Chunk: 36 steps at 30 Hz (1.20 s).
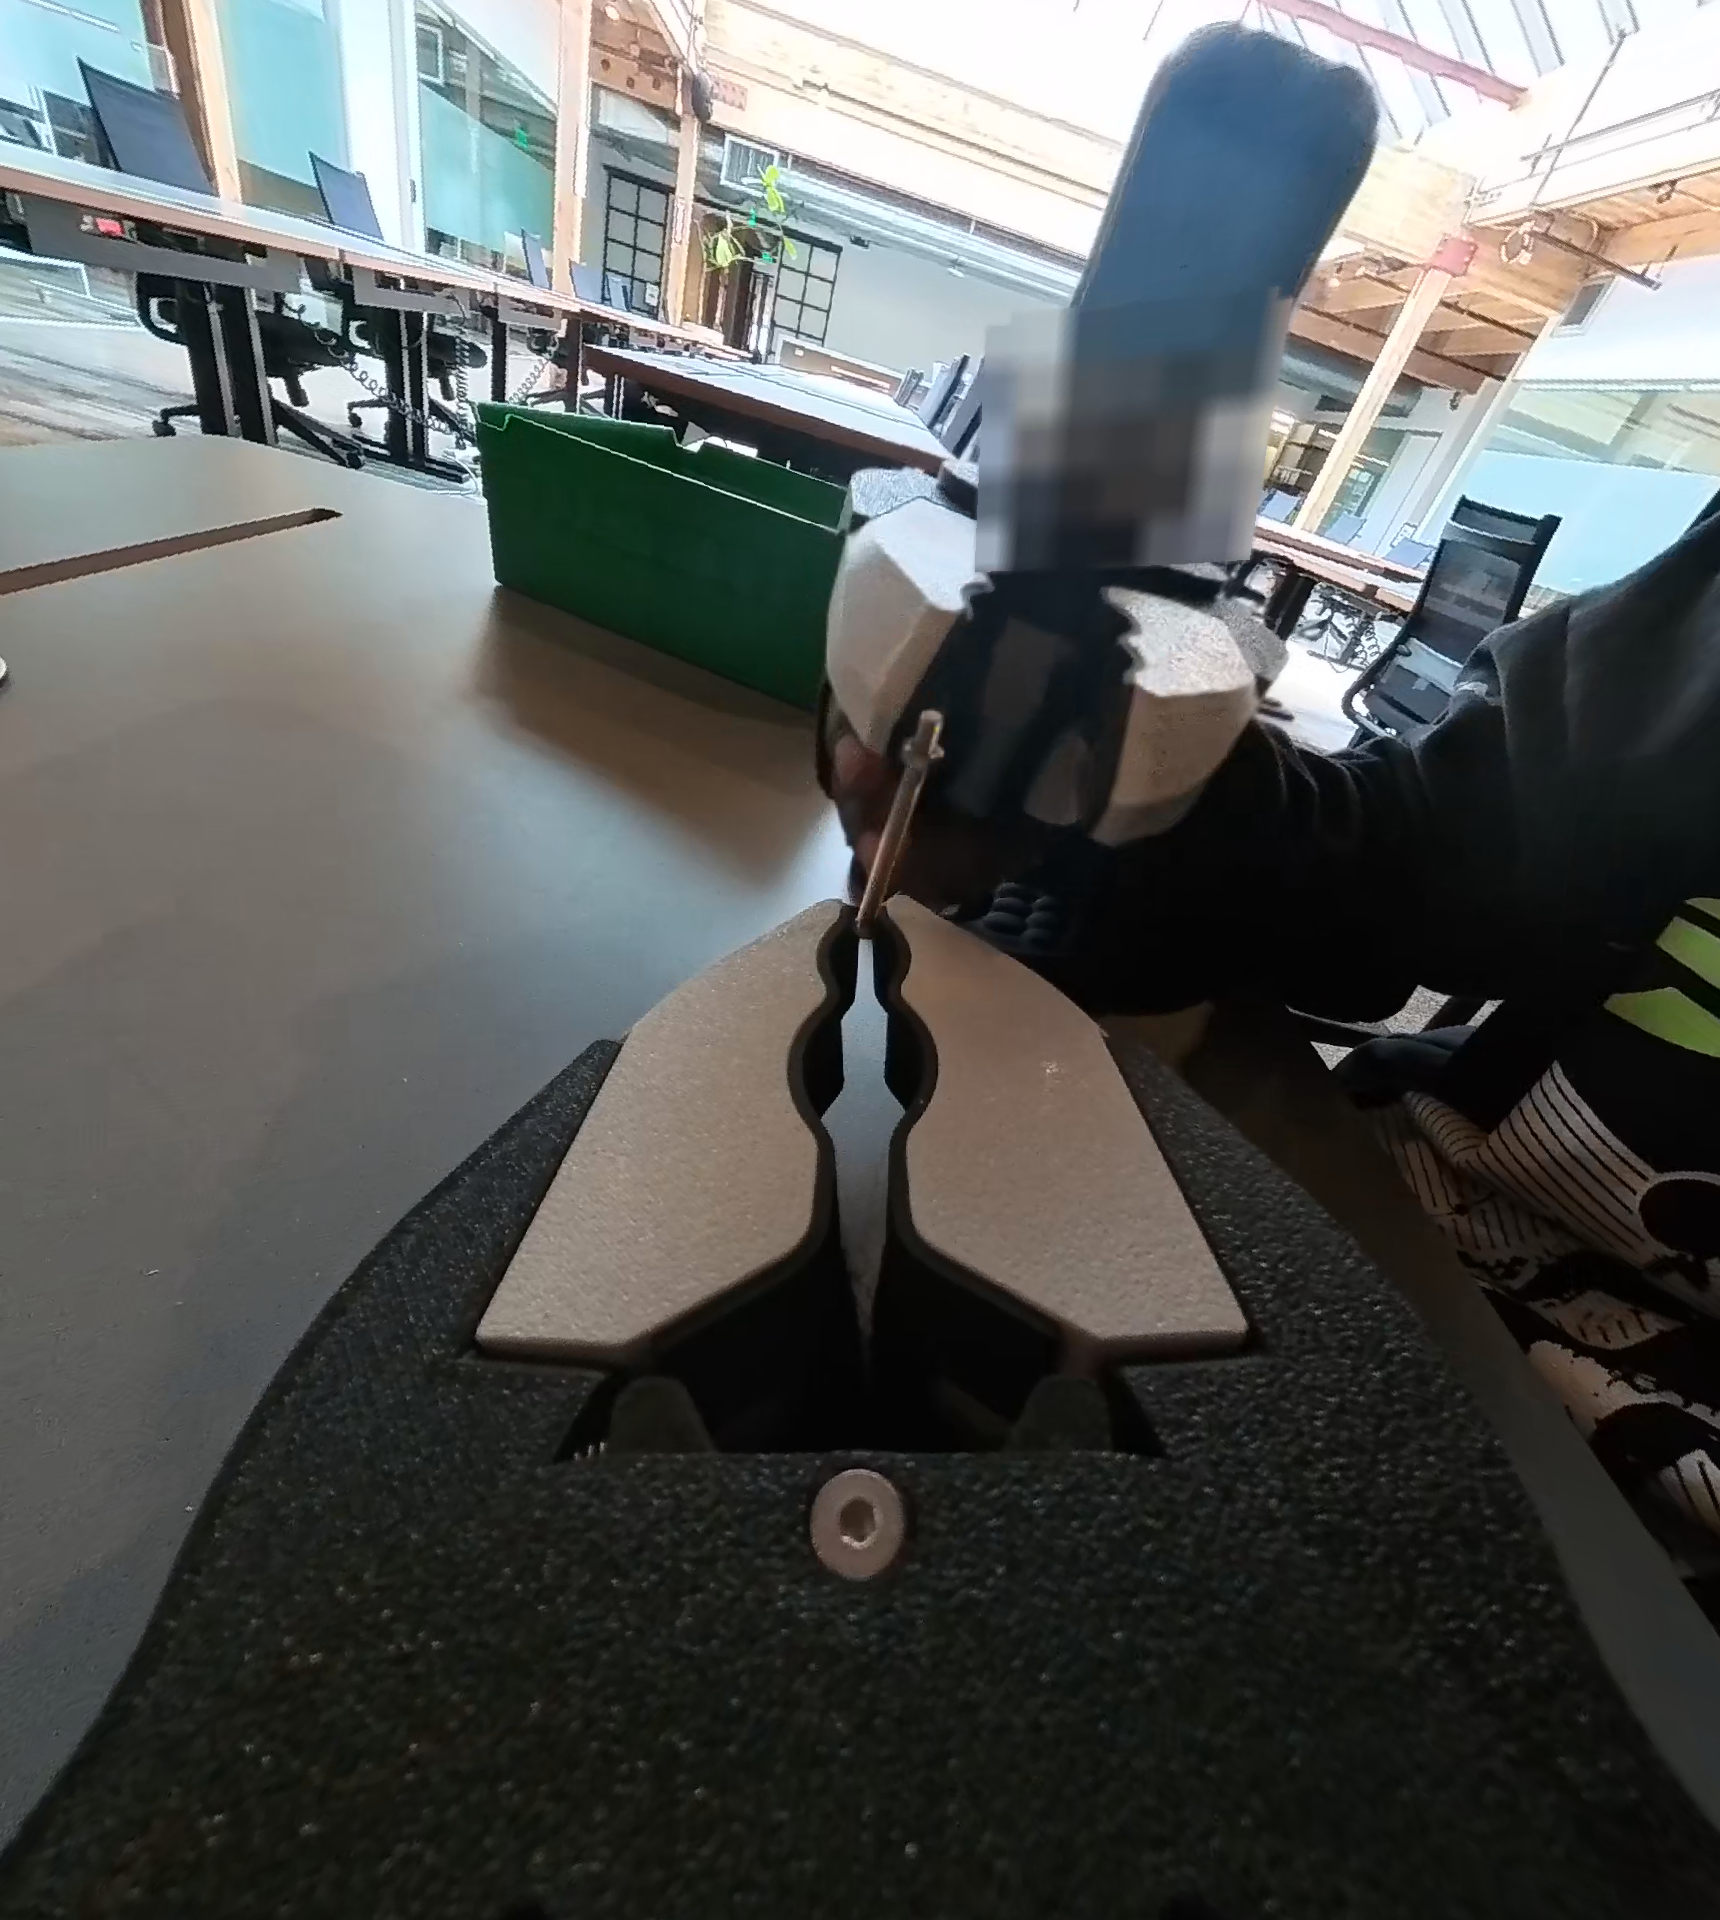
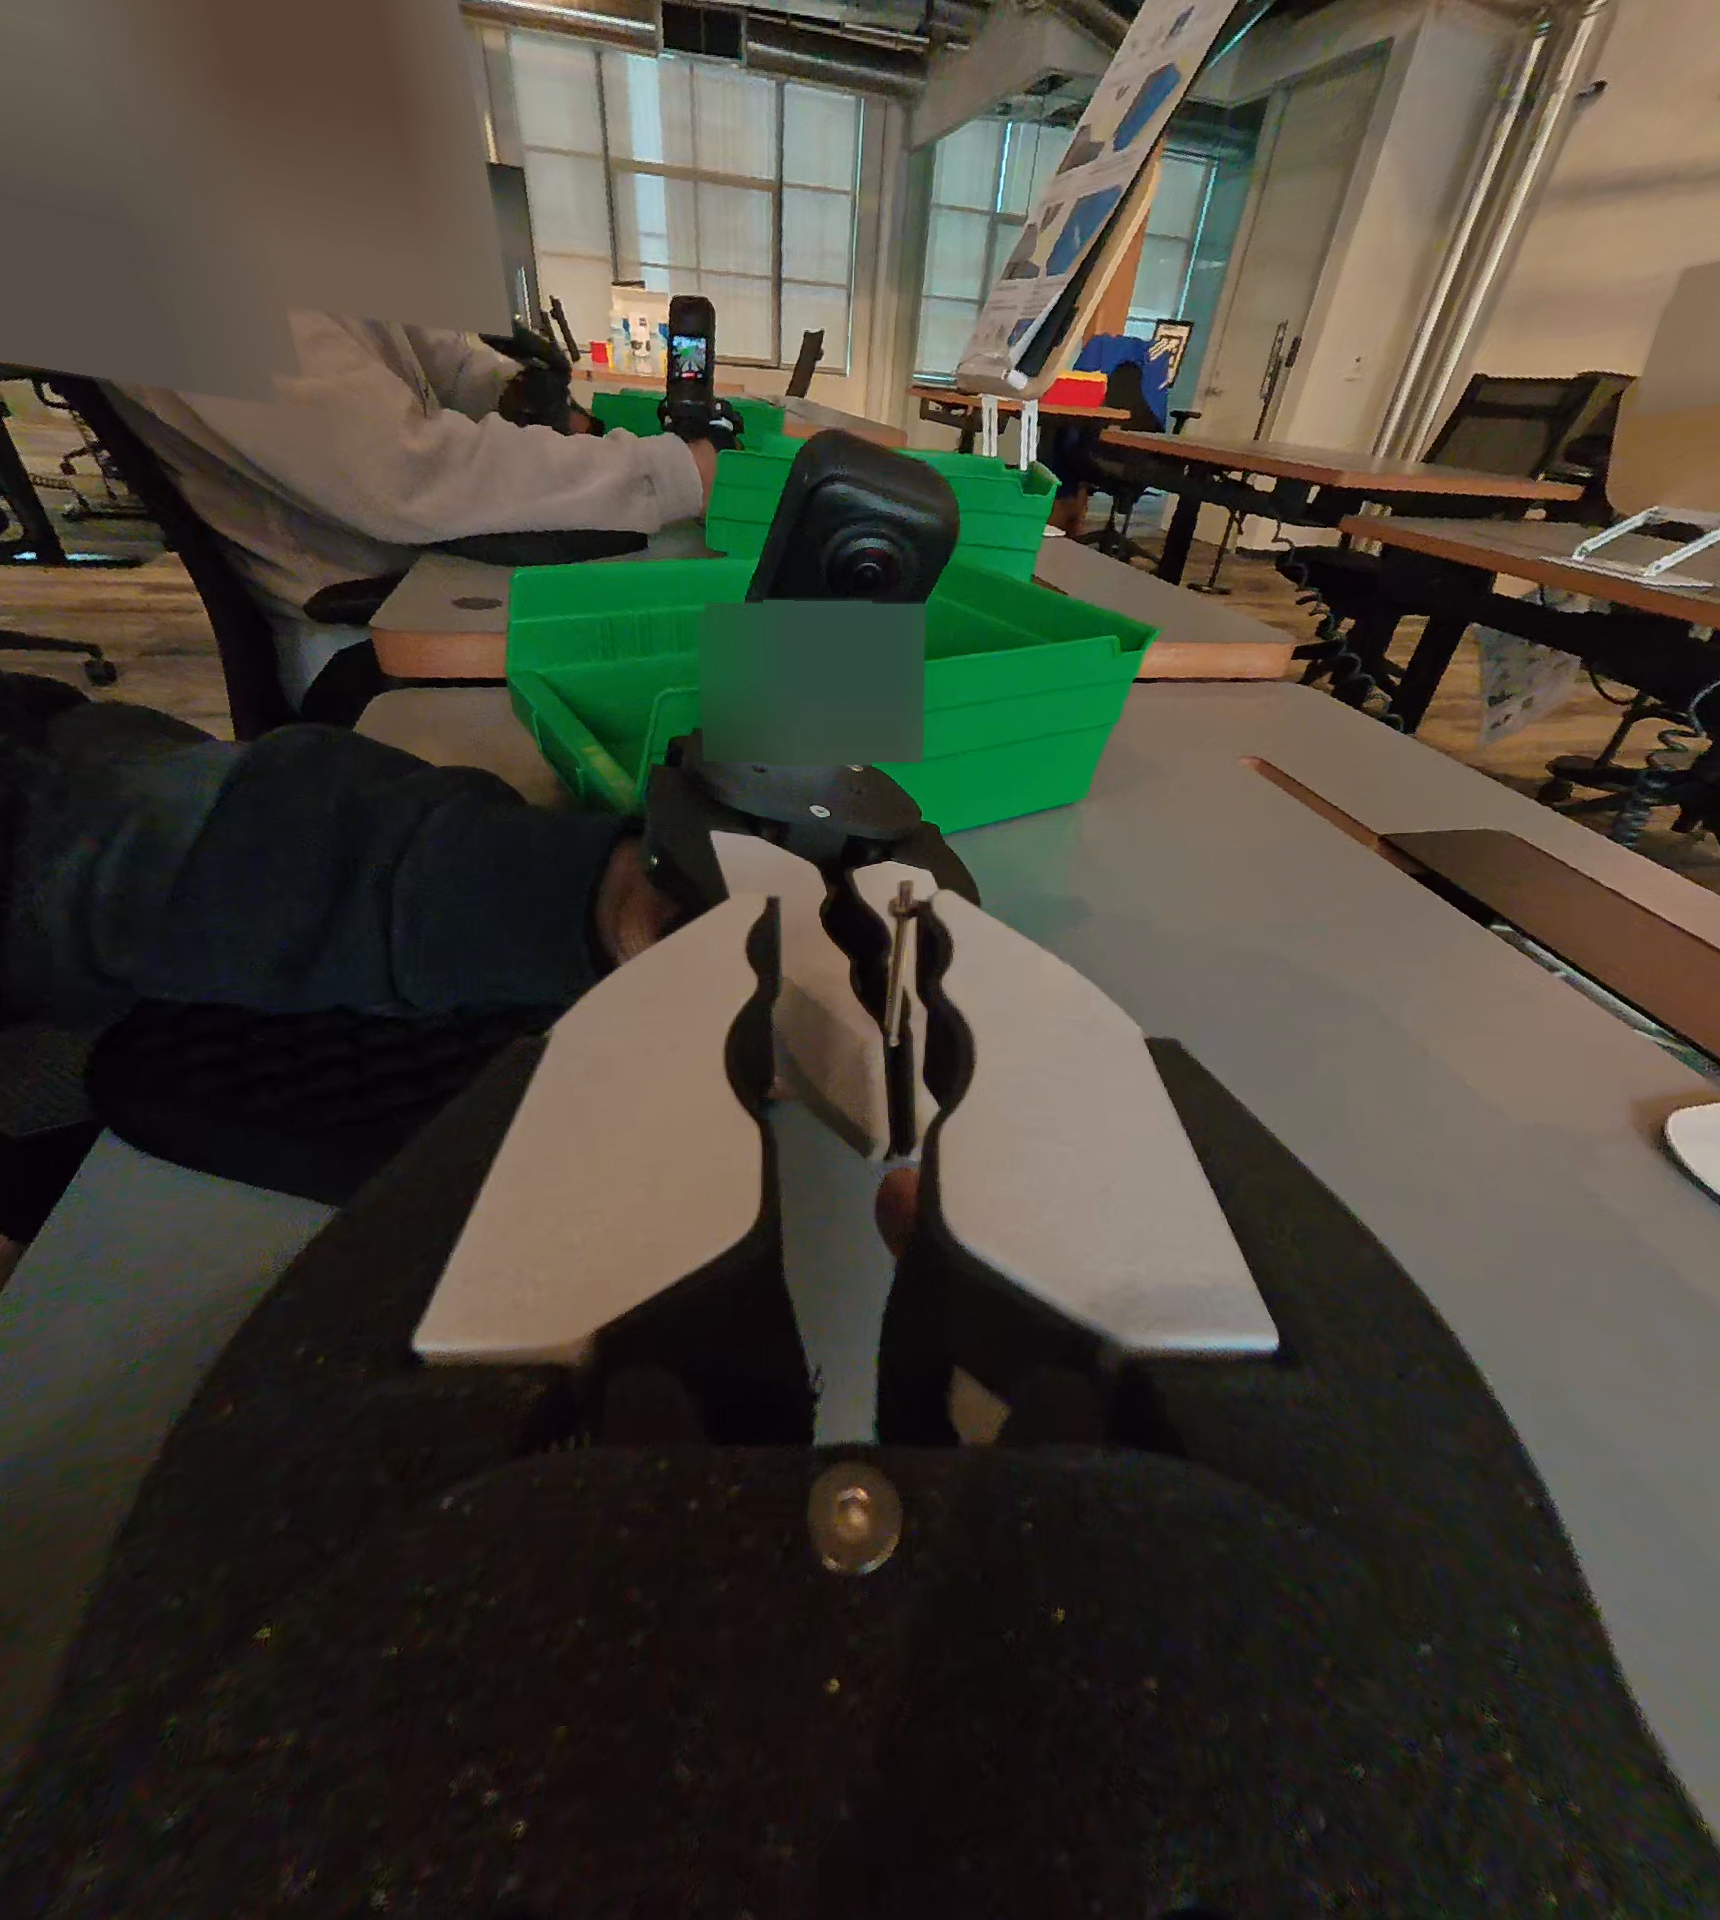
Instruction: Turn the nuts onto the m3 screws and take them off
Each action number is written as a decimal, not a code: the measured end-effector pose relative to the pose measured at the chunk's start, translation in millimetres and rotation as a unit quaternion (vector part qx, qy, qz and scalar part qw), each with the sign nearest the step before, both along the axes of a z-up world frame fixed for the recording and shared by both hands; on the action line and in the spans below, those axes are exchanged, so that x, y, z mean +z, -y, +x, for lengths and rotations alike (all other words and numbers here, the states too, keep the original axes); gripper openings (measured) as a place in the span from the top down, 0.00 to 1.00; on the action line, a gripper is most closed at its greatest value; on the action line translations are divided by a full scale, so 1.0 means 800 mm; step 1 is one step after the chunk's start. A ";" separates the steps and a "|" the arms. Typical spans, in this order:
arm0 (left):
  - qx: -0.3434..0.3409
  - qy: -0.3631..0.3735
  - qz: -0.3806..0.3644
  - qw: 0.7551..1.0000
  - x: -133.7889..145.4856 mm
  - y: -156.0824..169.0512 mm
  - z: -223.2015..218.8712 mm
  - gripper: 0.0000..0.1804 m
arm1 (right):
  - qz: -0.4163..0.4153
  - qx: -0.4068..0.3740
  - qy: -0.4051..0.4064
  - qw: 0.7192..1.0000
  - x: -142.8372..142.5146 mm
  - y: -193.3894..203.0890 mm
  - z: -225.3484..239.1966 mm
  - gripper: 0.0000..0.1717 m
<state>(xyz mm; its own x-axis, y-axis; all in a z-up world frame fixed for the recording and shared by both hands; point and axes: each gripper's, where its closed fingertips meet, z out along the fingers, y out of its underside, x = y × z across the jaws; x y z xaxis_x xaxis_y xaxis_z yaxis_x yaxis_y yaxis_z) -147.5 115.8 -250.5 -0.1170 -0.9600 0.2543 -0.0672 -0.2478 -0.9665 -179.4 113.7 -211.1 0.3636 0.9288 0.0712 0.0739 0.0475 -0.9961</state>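
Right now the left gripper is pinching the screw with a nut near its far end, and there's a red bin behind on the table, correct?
One slip: the bin is green, not red, as the left wrist view shows. The rest holds: left gripper pinches the screw, nut near its far end.

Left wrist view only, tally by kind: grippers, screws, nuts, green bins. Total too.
Grippers: 2 (left gripper, right gripper)
Screws: 1 (screw, pinched in the left gripper's tips)
Nuts: 1 (nut, near the screw's far end)
Green bins: 1 (green bin)
Total: 5
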 end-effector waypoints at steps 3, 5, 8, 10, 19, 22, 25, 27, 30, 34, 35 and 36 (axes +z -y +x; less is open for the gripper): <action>0.001 0.001 -0.001 1.000 0.000 -0.001 0.000 0.99 | 0.002 -0.006 -0.011 1.000 0.004 0.000 0.007 0.90; 0.000 -0.001 0.001 1.000 0.000 0.000 0.000 0.99 | 0.003 -0.008 -0.012 1.000 0.004 -0.003 0.005 0.86; -0.001 -0.001 0.001 1.000 0.000 0.000 0.000 0.99 | 0.003 -0.003 -0.002 1.000 -0.001 -0.003 -0.004 0.80; -0.001 -0.001 0.001 1.000 0.000 0.000 0.000 0.99 | 0.003 0.003 0.004 1.000 -0.003 -0.001 -0.007 0.80; -0.001 -0.001 0.002 1.000 0.000 0.001 0.000 0.99 | 0.004 -0.012 -0.009 1.000 0.002 -0.005 0.003 0.84; 0.001 -0.001 0.001 1.000 0.000 0.000 0.000 0.99 | 0.003 -0.002 0.004 1.000 -0.003 -0.003 -0.005 0.82; 0.003 0.000 0.001 1.000 0.000 -0.001 0.000 0.99 | -0.004 -0.001 0.004 1.000 -0.002 -0.001 -0.001 0.85; 0.006 0.001 0.000 1.000 0.000 -0.002 -0.001 0.99 | -0.006 -0.006 -0.008 1.000 0.002 -0.002 0.005 0.88; 0.005 0.001 0.000 1.000 0.000 -0.002 -0.001 0.99 | -0.007 -0.011 -0.014 1.000 0.002 -0.005 0.007 0.88; 0.004 0.000 0.001 1.000 0.000 -0.002 -0.001 0.99 | -0.001 -0.005 0.000 1.000 -0.002 -0.006 -0.004 0.82; 0.005 0.000 0.001 1.000 0.000 -0.002 -0.001 0.99 | -0.001 -0.004 0.003 1.000 -0.003 -0.005 -0.004 0.82; 0.006 0.001 0.000 1.000 0.000 -0.003 -0.001 0.99 | -0.002 -0.003 0.003 1.000 -0.004 -0.004 -0.004 0.82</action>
